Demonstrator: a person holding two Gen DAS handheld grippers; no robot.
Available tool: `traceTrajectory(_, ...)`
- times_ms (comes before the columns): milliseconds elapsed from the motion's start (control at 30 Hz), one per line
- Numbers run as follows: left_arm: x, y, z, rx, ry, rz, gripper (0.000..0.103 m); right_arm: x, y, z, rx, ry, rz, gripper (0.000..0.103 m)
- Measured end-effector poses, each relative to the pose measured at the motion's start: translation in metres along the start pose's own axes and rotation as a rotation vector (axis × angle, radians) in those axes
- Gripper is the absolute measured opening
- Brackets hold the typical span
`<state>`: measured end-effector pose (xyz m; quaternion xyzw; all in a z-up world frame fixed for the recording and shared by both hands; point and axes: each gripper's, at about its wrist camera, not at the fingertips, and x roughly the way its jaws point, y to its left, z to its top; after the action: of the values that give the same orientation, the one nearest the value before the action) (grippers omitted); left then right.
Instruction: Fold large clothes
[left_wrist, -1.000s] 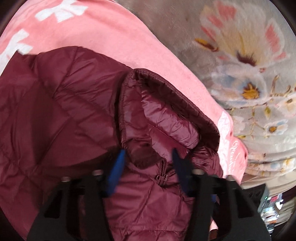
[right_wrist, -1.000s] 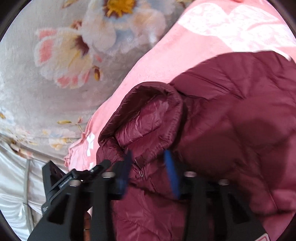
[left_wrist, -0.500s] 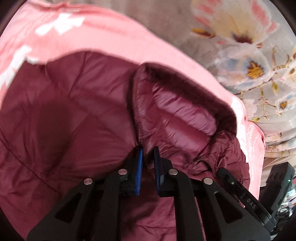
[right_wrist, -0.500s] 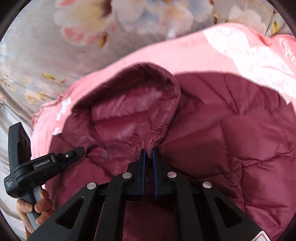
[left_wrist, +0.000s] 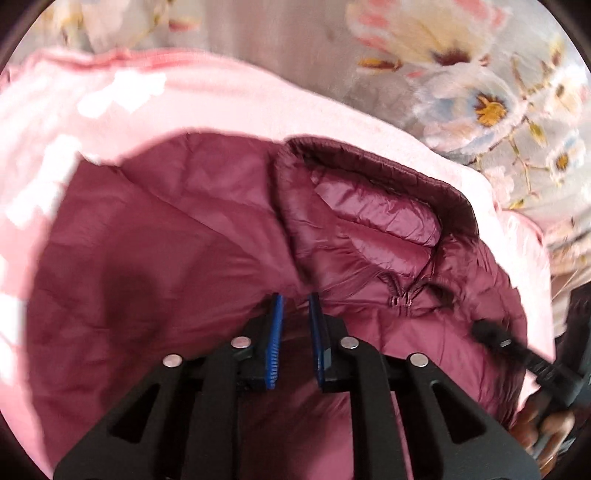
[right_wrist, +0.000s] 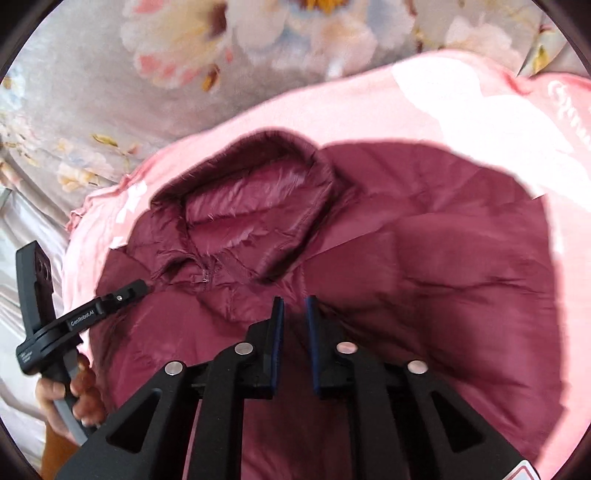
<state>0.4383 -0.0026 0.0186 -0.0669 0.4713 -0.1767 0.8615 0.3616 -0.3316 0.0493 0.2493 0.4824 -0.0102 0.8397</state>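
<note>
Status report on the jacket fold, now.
Left gripper and right gripper: jaws just opening, nothing pinched. Maroon jacket spread on pink blanket, hood just ahead. Nothing in the way.

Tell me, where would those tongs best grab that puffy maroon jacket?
Probably at the collar: its raised, stiff rim stands up from the flat quilted jacket, giving an edge to pinch. Come from above, one pad inside the rim, one outside, either side of the zipper.
</note>
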Motion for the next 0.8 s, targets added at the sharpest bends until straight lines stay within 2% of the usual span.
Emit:
traceTrajectory(100,-0.029,0.007,0.024,-0.013,-0.067,-0.016,0.030,-0.020,0.008,0.026,0.014,-0.063,0.020,0.021)
traceTrajectory(167,-0.041,0.005,0.051,-0.042,-0.117,-0.033,0.050,-0.022,0.017,0.053,0.038,-0.111,0.045,0.028)
traceTrajectory(233,-0.043,0.000,0.079,-0.070,-0.152,-0.044,0.057,-0.020,0.021,0.073,0.057,-0.153,0.065,0.028)
traceTrajectory(367,-0.021,-0.002,0.130,-0.217,-0.149,-0.133,0.056,0.007,0.032,0.109,0.130,-0.216,0.084,0.025)
traceTrajectory(400,-0.015,-0.004,0.138,-0.235,-0.157,-0.130,0.055,0.012,0.033,0.114,0.135,-0.225,0.082,0.025)
traceTrajectory(500,0.006,-0.019,0.150,-0.201,-0.148,-0.085,0.053,0.034,0.037,0.120,0.114,-0.226,0.034,0.023)
traceTrajectory(633,0.044,-0.032,0.141,-0.139,-0.080,-0.044,0.050,0.064,0.032,0.113,0.094,-0.162,-0.016,0.015)
traceTrajectory(800,0.067,-0.028,0.112,-0.088,-0.021,0.007,0.044,0.078,0.028,0.090,0.062,-0.076,-0.007,0.014)
